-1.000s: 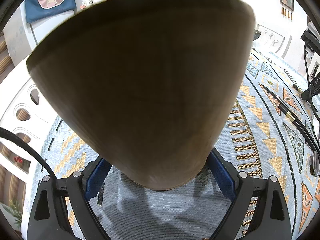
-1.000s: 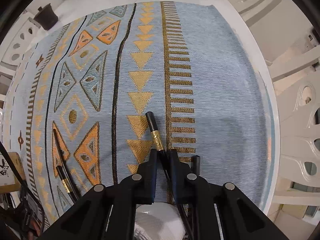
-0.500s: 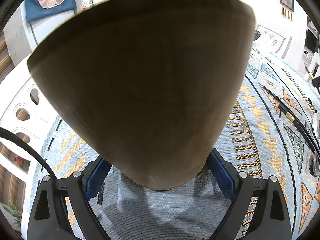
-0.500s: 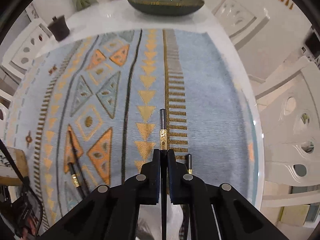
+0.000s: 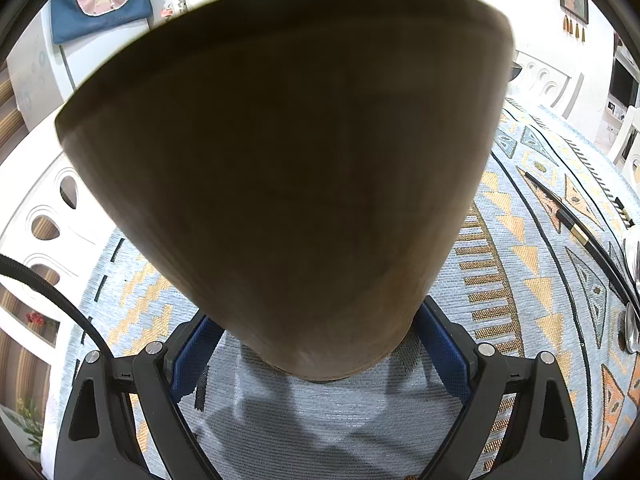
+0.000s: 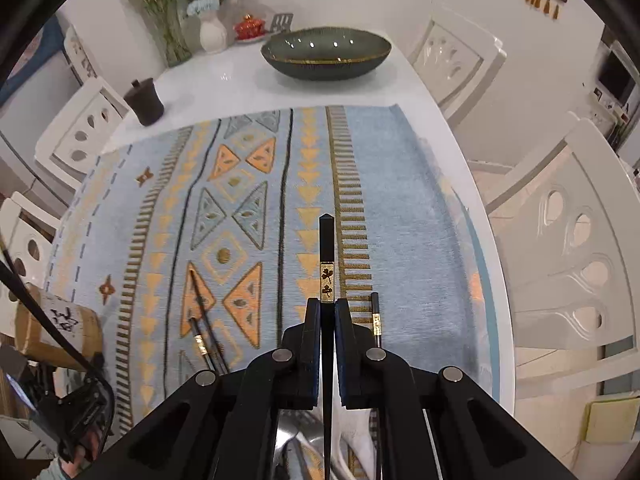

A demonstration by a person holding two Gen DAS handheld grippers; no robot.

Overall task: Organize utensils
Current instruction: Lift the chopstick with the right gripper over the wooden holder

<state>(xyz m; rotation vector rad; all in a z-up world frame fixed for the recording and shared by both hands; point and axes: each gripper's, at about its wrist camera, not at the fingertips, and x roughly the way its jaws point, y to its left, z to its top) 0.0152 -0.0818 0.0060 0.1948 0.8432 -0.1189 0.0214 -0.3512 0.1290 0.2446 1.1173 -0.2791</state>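
Observation:
A brown bamboo utensil holder (image 5: 288, 168) fills the left wrist view, tilted, its base between the blue pads of my left gripper (image 5: 318, 338), which is shut on it. The same holder (image 6: 56, 328) shows at the left edge of the right wrist view. My right gripper (image 6: 328, 320) is shut on a black chopstick (image 6: 327, 248) with a gold band, held above the patterned cloth (image 6: 400, 208). Another chopstick (image 6: 376, 316) lies on the cloth just right of the fingers. A pair of chopsticks (image 6: 204, 332) lies to the left; the pair (image 5: 576, 232) also shows at the right of the left wrist view.
Metal spoons (image 6: 296, 448) lie under the right gripper, and a spoon (image 5: 631, 328) is at the right edge. A dark green bowl (image 6: 326, 54), a small dark cup (image 6: 145, 101) and flower vases (image 6: 212, 32) stand at the table's far end. White chairs (image 6: 572, 248) ring the table.
My right gripper has closed on the chopstick and risen with it off the cloth, tipping up so the far end of the table shows. The left gripper and holder have not moved.

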